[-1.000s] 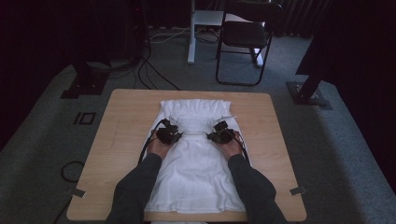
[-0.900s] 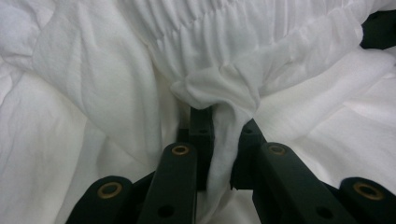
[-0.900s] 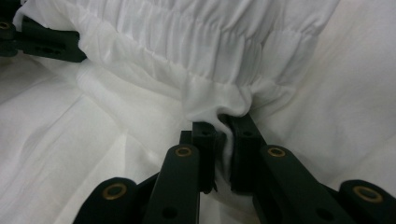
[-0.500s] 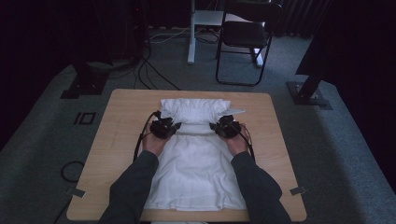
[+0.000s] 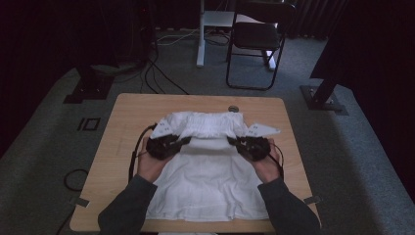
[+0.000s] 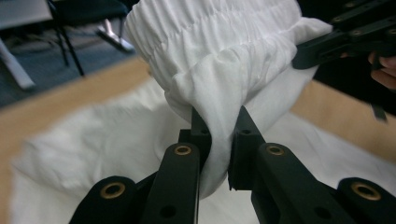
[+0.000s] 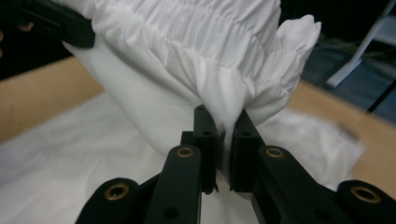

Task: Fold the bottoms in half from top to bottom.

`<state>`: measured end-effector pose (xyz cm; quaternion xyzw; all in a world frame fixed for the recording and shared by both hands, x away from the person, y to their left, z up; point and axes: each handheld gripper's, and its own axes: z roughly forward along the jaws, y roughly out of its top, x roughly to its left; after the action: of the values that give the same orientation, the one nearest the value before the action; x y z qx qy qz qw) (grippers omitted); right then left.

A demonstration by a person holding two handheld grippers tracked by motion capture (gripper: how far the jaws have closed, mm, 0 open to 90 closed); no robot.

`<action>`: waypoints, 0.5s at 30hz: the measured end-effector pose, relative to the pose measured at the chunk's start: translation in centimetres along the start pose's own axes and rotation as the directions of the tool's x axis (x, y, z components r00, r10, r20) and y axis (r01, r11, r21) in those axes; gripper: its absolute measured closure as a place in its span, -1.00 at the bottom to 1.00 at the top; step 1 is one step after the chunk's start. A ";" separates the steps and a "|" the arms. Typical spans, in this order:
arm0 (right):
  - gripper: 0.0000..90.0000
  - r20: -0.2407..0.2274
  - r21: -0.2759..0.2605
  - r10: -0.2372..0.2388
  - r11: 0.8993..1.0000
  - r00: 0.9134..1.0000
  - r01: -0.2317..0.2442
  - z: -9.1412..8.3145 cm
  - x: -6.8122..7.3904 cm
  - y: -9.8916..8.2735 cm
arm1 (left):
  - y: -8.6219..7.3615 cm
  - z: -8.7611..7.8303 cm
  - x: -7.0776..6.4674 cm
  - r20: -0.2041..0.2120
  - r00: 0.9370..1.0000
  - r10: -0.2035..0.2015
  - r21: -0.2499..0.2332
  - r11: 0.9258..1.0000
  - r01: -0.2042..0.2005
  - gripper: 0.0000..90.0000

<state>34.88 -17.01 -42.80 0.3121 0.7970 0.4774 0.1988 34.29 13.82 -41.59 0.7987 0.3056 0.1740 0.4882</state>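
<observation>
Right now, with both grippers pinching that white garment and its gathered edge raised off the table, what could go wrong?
1. The left gripper and right gripper each pinch only a small bunch of the white garment, so the fabric might slip out.
2. The gathered band sags between them, so any fold could land crooked.
3. The rest lies on the wooden table and might drag or bunch.

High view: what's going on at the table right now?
A person stands at the wooden table with a claw in each hand, working on a white garment with a gathered elastic band. The left claw and the right claw are each shut on that band end, one at each side, holding it lifted off the table while the rest of the cloth lies flat toward the person. It looks like a fold of the band end over the lower part.
</observation>
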 end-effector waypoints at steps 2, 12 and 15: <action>0.86 -0.007 0.023 0.001 1.000 1.000 0.000 0.2 0.3 -1.1 | -2.3 0.8 -0.8 0.013 1.000 -0.008 0.043 0.999 0.007 0.86; 0.84 -0.055 0.286 0.112 0.954 0.992 -0.092 5.3 1.3 -10.8 | -12.4 6.3 -1.5 0.035 0.992 -0.124 0.256 0.960 0.111 0.75; 0.81 -0.065 0.282 0.143 0.952 0.988 -0.120 5.4 1.0 -10.9 | -12.1 6.1 -1.3 0.041 0.987 -0.153 0.266 0.954 0.137 0.65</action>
<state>34.09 -16.71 -54.97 0.3688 0.8410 0.3861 0.0871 32.98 12.94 -55.12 0.8367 0.3685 0.0713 0.3988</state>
